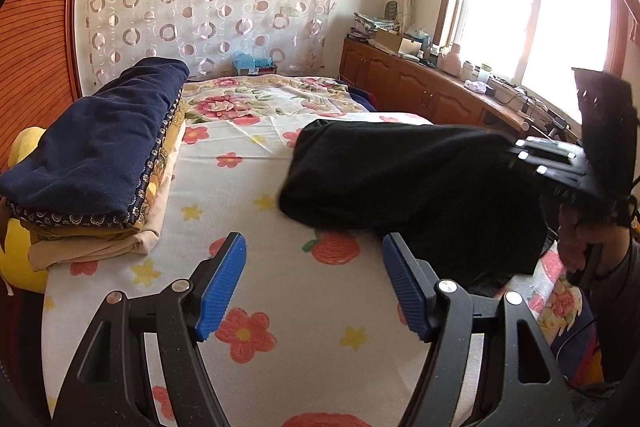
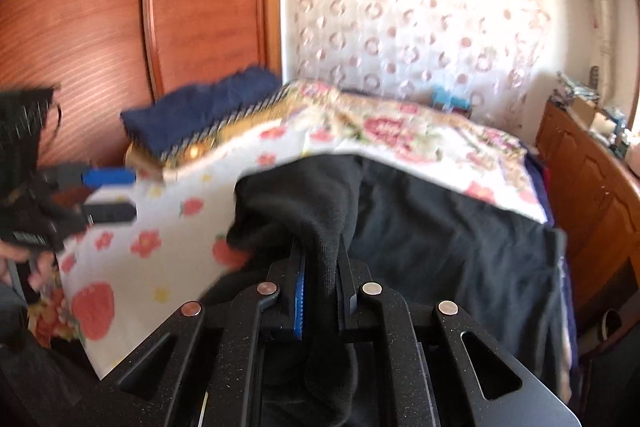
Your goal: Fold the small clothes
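Note:
A black garment [image 1: 400,183] lies on the right side of the flowered bed sheet [image 1: 248,211], with one part lifted. In the right wrist view the same black garment [image 2: 440,235] spreads over the bed, and a fold of it runs down between the blue pads. My right gripper [image 2: 320,267] is shut on that fold. From the left wrist view, the right gripper [image 1: 520,151] shows at the far right, held by a hand, with the cloth raised off the bed. My left gripper [image 1: 314,255] hovers open above the sheet, just left of the garment, with nothing between its fingers.
A stack of folded bedding topped by a navy blanket [image 1: 104,143] sits on the bed's left side, over a yellow cushion [image 1: 20,259]. A wooden cabinet [image 1: 420,87] with clutter runs under the window at right. A wooden wardrobe [image 2: 120,7] stands behind the bed's left.

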The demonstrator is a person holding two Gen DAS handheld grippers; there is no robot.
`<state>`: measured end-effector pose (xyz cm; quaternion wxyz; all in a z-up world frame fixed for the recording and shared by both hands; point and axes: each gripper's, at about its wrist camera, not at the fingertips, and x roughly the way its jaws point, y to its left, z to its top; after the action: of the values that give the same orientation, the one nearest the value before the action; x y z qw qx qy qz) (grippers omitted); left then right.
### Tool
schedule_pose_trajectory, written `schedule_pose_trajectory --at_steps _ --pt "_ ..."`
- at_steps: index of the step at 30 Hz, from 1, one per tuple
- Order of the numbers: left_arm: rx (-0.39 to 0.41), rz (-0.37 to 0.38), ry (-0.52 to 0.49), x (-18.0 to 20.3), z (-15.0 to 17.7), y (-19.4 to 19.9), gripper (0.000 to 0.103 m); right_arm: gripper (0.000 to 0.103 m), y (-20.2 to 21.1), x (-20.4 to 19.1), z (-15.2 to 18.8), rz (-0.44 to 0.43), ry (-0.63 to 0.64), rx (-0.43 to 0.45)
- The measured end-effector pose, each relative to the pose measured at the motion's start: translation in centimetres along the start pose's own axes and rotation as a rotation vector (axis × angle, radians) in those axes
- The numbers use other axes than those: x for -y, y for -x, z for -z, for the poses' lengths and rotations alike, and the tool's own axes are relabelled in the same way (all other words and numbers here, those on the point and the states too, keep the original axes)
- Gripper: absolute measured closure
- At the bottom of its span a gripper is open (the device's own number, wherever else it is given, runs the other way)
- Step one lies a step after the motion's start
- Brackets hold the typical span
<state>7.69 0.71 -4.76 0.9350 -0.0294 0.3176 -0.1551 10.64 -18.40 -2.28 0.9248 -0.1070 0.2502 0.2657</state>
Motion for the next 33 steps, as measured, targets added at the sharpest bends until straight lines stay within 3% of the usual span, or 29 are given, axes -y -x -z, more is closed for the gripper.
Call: schedule_pose_trajectory --at_steps 5,10,20,24,28,33 --pt "0.001 0.011 -0.015 0.8 -0.1 0.0 0.031 0.092 3.6 2.3 0.4 0.077 -0.016 0.046" --pt "0.003 0.022 -0.03 1.7 -0.2 -0.1 0.031 0.092 5.9 5.1 2.4 0.17 -0.063 0.022" --pt "-0.002 0.032 -0.056 3.3 -0.4 -0.6 0.031 0.091 5.2 7.0 8.2 0.254 -0.129 -0.15" --pt "-0.002 0.034 -0.061 3.7 -0.4 -0.8 0.031 0.079 6.4 5.7 7.9 0.258 -0.102 -0.14" --pt "-0.001 0.039 -0.064 4.0 -0.4 -0.9 0.031 0.061 8.6 4.9 6.8 0.252 -0.083 -0.105" --pt "-0.001 0.043 -0.068 4.3 -0.3 -0.9 0.031 0.052 10.3 2.8 5.1 0.208 -0.033 -0.036"
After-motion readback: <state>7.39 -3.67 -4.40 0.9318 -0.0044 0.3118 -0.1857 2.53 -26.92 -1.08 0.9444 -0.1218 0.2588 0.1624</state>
